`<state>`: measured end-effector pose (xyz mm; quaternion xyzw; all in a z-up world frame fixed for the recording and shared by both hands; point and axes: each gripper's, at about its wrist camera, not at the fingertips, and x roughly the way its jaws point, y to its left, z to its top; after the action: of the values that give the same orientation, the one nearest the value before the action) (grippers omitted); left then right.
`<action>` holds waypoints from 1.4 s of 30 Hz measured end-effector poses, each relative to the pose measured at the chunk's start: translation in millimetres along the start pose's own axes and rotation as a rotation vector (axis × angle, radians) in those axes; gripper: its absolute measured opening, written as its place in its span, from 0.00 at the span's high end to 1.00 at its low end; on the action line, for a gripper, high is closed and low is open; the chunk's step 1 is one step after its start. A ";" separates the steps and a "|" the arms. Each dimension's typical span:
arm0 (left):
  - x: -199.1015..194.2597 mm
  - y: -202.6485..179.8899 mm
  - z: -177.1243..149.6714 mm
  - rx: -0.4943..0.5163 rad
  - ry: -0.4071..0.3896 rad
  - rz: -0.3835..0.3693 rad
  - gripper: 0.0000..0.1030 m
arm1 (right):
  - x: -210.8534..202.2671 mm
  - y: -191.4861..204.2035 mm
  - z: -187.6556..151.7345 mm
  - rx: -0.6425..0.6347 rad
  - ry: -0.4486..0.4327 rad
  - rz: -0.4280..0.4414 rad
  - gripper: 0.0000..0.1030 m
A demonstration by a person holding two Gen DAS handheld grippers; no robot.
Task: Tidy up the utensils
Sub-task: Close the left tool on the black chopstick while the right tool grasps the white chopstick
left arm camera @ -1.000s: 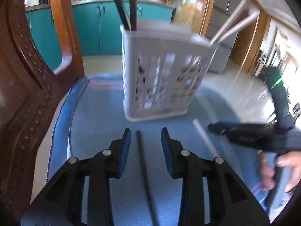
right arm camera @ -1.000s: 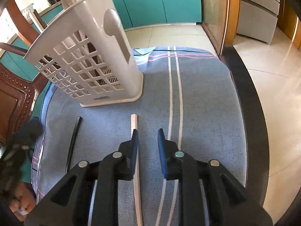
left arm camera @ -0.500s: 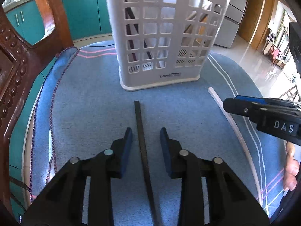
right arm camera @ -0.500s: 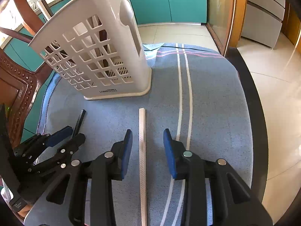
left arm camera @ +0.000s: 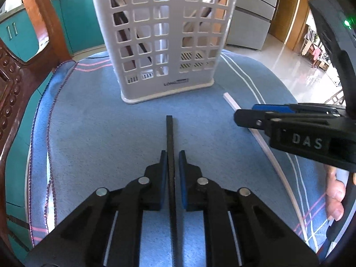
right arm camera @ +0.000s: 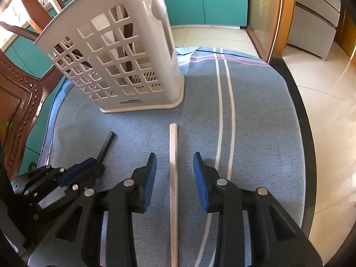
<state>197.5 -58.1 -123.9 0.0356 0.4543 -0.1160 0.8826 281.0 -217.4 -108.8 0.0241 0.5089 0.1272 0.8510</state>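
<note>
A black chopstick (left arm camera: 170,146) lies flat on a blue cloth (left arm camera: 93,138), its far end pointing toward a white holder (left arm camera: 164,37) and stopping short of the holder's base. The left gripper (left arm camera: 170,155) straddles this stick with its blue pads (left arm camera: 163,166) drawn in narrowly against both sides, so that the stick is clamped between them while it rests on the cloth. In the right wrist view the same gripper (right arm camera: 93,166) appears at lower left, closed over the black chopstick (right arm camera: 108,141), whose free end projects beyond the jaws toward the holder. A white chopstick (right arm camera: 173,166) lies near and roughly parallel to the black one, on the side toward the cloth's white stripes (right arm camera: 224,102). The right gripper (right arm camera: 174,169) is set over it with jaws moderately wide, a pad (right arm camera: 150,173) on each side and a clear gap to the stick, which is not gripped. In the left wrist view the white chopstick (left arm camera: 262,142) passes beneath the right gripper (left arm camera: 249,116), and fingers of the hand (left arm camera: 336,193) holding that tool show at the right edge. The holder (right arm camera: 124,62) is a lattice-walled basket standing upright on the cloth beyond both sticks; dark and pale utensils are visible through its openings. A carved wooden chair (left arm camera: 13,75) stands at the left, with teal cabinets (right arm camera: 200,0) and a tiled floor (right arm camera: 329,102) behind.
</note>
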 end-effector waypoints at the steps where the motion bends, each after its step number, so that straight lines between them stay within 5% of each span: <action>1: -0.6 -1.2 -1.0 0.004 -0.001 0.003 0.89 | 0.2 0.5 0.0 -0.002 0.001 0.000 0.67; 12: -4.2 -3.5 -5.3 0.006 -0.006 0.024 0.88 | 6.4 13.5 -3.8 -0.056 0.006 -0.035 0.67; 16: -3.6 -0.5 -5.8 0.003 -0.008 0.027 0.87 | 8.2 20.9 -6.3 -0.077 0.008 -0.026 0.89; 21: -2.5 5.4 -5.2 -0.017 -0.006 0.040 0.86 | 9.9 25.8 -8.7 -0.069 0.024 0.057 0.92; 27: -3.5 22.6 -3.4 -0.091 0.009 0.014 0.86 | 14.0 8.9 -5.6 0.084 0.055 0.172 0.92; 42: 3.0 30.3 3.0 -0.083 0.008 0.063 0.77 | 7.6 28.8 -10.7 -0.085 -0.045 -0.068 0.80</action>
<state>208.7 -29.7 -125.9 0.0136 0.4610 -0.0692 0.8846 269.6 -188.6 -115.5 -0.0266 0.4842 0.1191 0.8664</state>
